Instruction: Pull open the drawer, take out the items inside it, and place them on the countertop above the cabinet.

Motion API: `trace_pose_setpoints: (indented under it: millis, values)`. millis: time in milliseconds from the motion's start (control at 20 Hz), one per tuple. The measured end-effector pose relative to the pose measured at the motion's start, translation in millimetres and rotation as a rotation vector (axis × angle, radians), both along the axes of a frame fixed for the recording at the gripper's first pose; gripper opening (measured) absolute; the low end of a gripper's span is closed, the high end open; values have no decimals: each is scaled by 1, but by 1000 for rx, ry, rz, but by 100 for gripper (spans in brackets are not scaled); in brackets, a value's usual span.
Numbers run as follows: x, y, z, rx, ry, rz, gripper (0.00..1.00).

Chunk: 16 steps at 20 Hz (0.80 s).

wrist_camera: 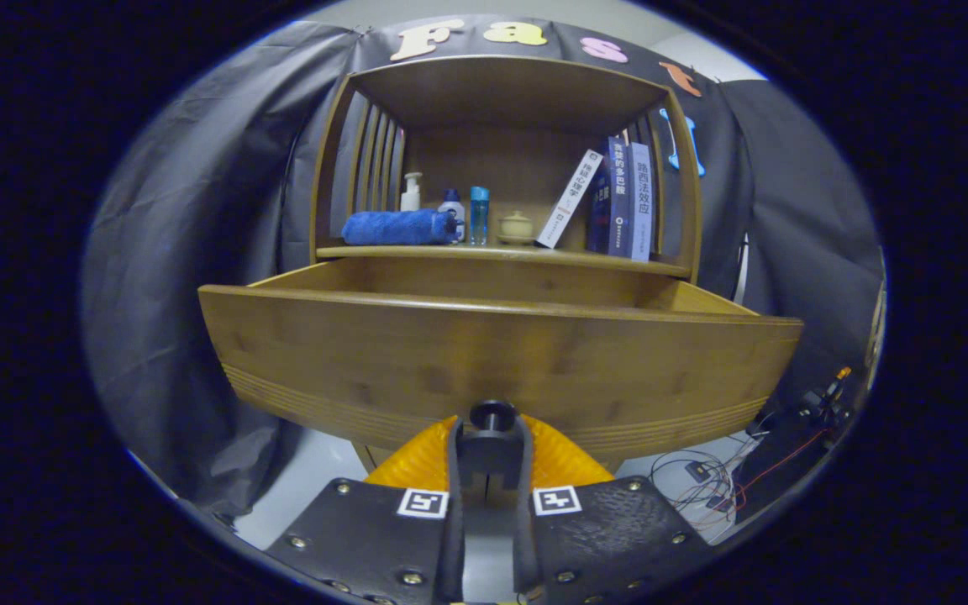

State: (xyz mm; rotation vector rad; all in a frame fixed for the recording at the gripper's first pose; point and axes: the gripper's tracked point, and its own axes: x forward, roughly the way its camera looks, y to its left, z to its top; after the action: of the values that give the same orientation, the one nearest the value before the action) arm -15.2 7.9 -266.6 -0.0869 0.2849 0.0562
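Black cloth backs a bamboo cabinet (501, 151) whose drawer (501, 353) stands pulled out; the gripper (491, 437) has its jaws closed on the drawer's knob (492, 413). Contents stay hidden behind the front panel; pulling further risks unseating the drawer

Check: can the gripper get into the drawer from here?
Probably not yet. The gripper is shut on the knob, below the drawer front; it must let go and rise over that front, since the top is open.
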Motion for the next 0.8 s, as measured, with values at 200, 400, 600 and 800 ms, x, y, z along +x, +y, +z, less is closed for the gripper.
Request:
trace_pose_setpoints:
  millis: [200, 400, 600, 800]
  values:
    - [-8, 5, 0, -4, 23, 35, 38]
    - [-15, 13, 28, -7, -17, 54, 69]
    - [-19, 19, 90, -44, -111, 28, 100]
    - [-6, 21, 158, 14, -188, -15, 100]
